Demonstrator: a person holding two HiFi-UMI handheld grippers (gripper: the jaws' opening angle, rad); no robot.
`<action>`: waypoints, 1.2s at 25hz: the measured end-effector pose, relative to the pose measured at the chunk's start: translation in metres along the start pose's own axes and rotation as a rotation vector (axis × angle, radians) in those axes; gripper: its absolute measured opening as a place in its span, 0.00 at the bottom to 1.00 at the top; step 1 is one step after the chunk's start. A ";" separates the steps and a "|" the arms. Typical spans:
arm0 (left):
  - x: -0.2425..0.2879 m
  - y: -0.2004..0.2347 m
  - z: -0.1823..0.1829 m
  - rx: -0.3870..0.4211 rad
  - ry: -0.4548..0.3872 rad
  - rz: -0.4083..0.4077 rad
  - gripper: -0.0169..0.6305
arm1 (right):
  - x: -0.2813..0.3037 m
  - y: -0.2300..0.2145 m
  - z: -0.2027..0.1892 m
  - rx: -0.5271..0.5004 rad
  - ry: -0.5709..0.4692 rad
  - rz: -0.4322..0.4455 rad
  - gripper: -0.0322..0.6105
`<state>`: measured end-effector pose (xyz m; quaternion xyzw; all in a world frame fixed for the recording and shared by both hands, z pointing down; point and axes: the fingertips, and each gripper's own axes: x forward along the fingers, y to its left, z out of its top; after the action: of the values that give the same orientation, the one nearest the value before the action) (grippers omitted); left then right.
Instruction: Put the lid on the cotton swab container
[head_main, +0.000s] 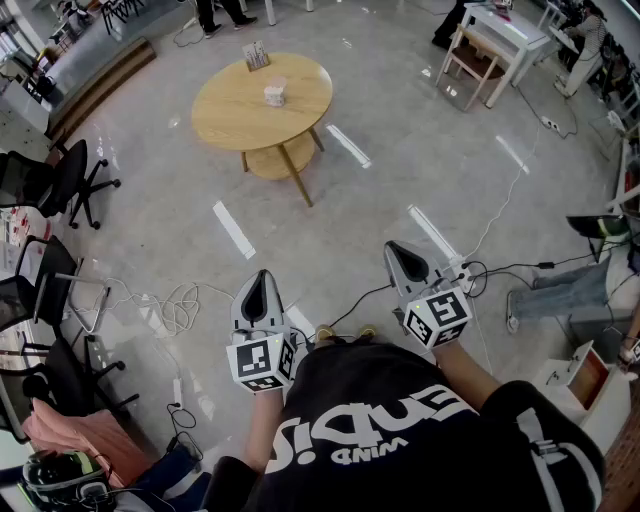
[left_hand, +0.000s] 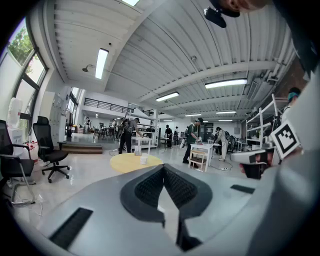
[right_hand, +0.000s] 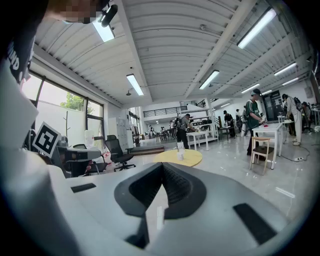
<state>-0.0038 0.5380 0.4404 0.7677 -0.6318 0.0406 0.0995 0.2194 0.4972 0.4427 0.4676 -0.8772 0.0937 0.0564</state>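
Floor: glossy grey floor (head_main: 400, 170) mirroring the ceiling strip lights, loose cables (head_main: 170, 305) trailing at lower left
Table: round wooden table (head_main: 225, 110) at upper centre of the head view, well apart from me
Task item: cotton swab container (head_main: 275, 94) stands near the table's middle, too small to make out its lid
Room: open workshop, black office chairs (head_main: 60, 185) along the left edge, white desk (head_main: 505, 30) and wooden stool (head_main: 470, 60) at upper right
Claws: my left gripper (head_main: 263, 278) and my right gripper (head_main: 400, 250), bottom centre, both pressed together, nothing between the jaws
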 end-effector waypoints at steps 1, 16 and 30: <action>0.001 0.003 0.001 -0.003 0.001 0.001 0.05 | 0.003 0.001 0.000 -0.001 0.003 0.002 0.05; 0.015 0.028 0.002 0.016 0.005 -0.053 0.05 | 0.024 0.024 -0.001 0.052 -0.045 0.019 0.05; 0.036 0.056 0.002 0.009 0.002 -0.070 0.05 | 0.051 0.029 0.005 0.045 -0.045 -0.034 0.05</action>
<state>-0.0518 0.4926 0.4506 0.7898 -0.6041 0.0407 0.0982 0.1672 0.4708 0.4439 0.4857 -0.8677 0.1020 0.0278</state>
